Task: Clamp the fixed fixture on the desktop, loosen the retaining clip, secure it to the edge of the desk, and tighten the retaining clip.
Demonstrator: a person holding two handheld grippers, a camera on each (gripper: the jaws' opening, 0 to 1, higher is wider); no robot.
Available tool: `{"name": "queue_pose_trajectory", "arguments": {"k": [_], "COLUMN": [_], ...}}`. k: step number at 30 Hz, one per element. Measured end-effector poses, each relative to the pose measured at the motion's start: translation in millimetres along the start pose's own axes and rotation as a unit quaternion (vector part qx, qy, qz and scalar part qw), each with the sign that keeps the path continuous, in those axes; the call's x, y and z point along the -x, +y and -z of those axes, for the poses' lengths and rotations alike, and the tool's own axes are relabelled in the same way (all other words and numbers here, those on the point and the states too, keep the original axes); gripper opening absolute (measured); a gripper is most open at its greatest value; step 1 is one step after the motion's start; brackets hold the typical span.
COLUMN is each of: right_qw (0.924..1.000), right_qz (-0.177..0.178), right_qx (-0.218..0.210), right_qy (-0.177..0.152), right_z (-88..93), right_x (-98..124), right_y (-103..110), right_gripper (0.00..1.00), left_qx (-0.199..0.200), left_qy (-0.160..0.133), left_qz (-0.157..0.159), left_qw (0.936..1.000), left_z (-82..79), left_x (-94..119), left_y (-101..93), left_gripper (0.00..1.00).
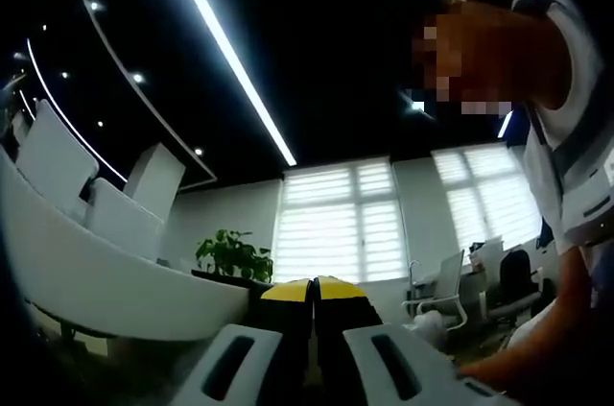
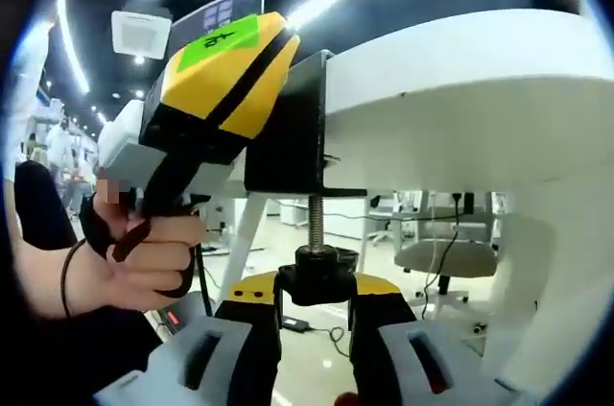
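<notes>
Yellow and black jaw tips are what we get in the left gripper view: the left gripper (image 1: 314, 293) has its jaws pressed together with no gap we can make out, and nothing shows between them. They point up toward a dark ceiling with long light strips, blinds on the windows, and a potted plant (image 1: 233, 255) further back. A curved white counter (image 1: 106, 281) edge sweeps in from the left. A person leans in at right. No writing we can read here.

Over in the right gripper view, the black metal clamp bracket (image 2: 288, 128) sits hooked over the edge of the white counter (image 2: 460, 89), seen from underneath. Its threaded screw (image 2: 316, 216) hangs down to a black knob (image 2: 317, 276), and the right gripper (image 2: 317, 305) has its jaws closed in around that knob, touching it on both sides as far as we can tell. A hand (image 2: 144, 252) holds the left gripper (image 2: 216, 70) up against the bracket; whether it grips it, we can't tell.

Handling-wise, we'd guess the bracket is rigid steel, fairly hefty, not fragile. The knob is the spot to grab, though smooth plastic could slip when twisting.

There's a green sticker (image 2: 223, 38) with a mark on it, too blurry to read.
</notes>
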State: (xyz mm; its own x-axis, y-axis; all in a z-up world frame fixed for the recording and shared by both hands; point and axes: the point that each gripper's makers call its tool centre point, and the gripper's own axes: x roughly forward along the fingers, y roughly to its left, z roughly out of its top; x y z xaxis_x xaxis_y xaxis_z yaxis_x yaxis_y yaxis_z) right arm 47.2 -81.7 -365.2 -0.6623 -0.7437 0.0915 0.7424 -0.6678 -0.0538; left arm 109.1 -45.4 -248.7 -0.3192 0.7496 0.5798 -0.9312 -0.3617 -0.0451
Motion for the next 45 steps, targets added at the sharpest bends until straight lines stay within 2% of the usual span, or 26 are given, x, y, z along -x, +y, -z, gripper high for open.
{"name": "queue_pose_trajectory", "arguments": {"k": [4,6,8,9,12,14,15,17,18,19,23,26,28,29,31,35,37,41,43,45], "right_qw": [0.9996,0.9972,0.9926,0.9873,0.9793,0.9712,0.9691,0.9647,0.959,0.955,0.9515,0.9456,0.9447,0.9405,0.9405,0.9391,0.9346,0.9378,0.9443,0.9542], "right_qz": [0.023,0.073,0.119,0.151,0.195,0.235,0.245,0.263,0.279,0.289,0.306,0.322,0.324,0.335,0.336,0.341,0.352,0.342,0.323,0.291], "right_qx": [-0.009,-0.002,-0.023,-0.039,-0.045,-0.031,-0.026,0.012,0.039,0.052,0.027,0.047,0.048,0.056,0.052,0.043,0.051,0.059,0.062,0.066], "right_qy": [-0.01,-0.012,-0.014,-0.028,-0.034,-0.022,-0.017,0.008,0.033,0.041,0.017,0.003,0.0,-0.001,-0.003,-0.003,0.002,0.0,-0.006,-0.012], "right_z": [-0.5,0.0,1.6,-0.2,3.4,9.0,10.3,11.9,14.8,14.1,2.6,-8.0,-10.6,-12.2,-12.0,-10.4,-9.6,-10.7,-11.3,-11.3], "right_x": [3,9,16,25,38,45,46,42,41,39,27,20,16,17,14,13,18,20,19,16], "right_y": [2,-5,-8,-3,9,12,13,14,12,9,11,4,1,-3,-6,-12,-19,-19,-18,-16], "right_gripper": [0.27,0.29,0.32,0.34,0.36,0.39,0.39,0.4,0.4,0.4,0.41,0.41,0.41,0.41,0.4,0.33,0.27,0.26,0.26,0.26], "left_qx": [-0.001,-0.002,-0.001,-0.001,-0.001,-0.002,-0.003,-0.003,-0.003,-0.005,-0.003,-0.004,-0.004,-0.003,-0.002,0.0,-0.001,0.001,0.0,0.0], "left_qy": [0.002,0.003,0.002,0.001,0.001,0.001,0.001,0.002,0.002,0.003,0.003,0.003,0.003,0.002,0.001,0.001,0.001,0.001,0.001,0.001], "left_qz": [0.0,0.0,-0.001,-0.001,-0.001,-0.002,-0.002,-0.003,-0.004,-0.005,-0.004,-0.004,-0.005,-0.004,-0.004,-0.003,-0.003,-0.003,-0.002,-0.003], "left_qw": [1.0,1.0,1.0,1.0,1.0,1.0,1.0,1.0,1.0,1.0,1.0,1.0,1.0,1.0,1.0,1.0,1.0,1.0,1.0,1.0], "left_z": [0.3,0.4,0.3,0.2,0.3,0.4,0.5,0.5,0.6,0.7,0.6,0.5,0.4,0.3,0.1,0.0,0.0,0.4,0.5,0.5], "left_x": [0,0,0,0,-1,-1,-1,-1,-1,-1,-1,-1,-1,-1,-1,-1,-1,-1,-1,-1], "left_y": [-0.1,-0.2,-0.2,-0.1,-0.4,-0.3,-0.2,0.0,0.1,0.1,0.4,0.4,0.5,0.5,0.6,0.5,0.4,0.0,-0.2,-0.3], "left_gripper": [0.02,0.02,0.02,0.02,0.02,0.02,0.02,0.02,0.02,0.02,0.02,0.02,0.02,0.02,0.02,0.02,0.02,0.02,0.02,0.02]}}
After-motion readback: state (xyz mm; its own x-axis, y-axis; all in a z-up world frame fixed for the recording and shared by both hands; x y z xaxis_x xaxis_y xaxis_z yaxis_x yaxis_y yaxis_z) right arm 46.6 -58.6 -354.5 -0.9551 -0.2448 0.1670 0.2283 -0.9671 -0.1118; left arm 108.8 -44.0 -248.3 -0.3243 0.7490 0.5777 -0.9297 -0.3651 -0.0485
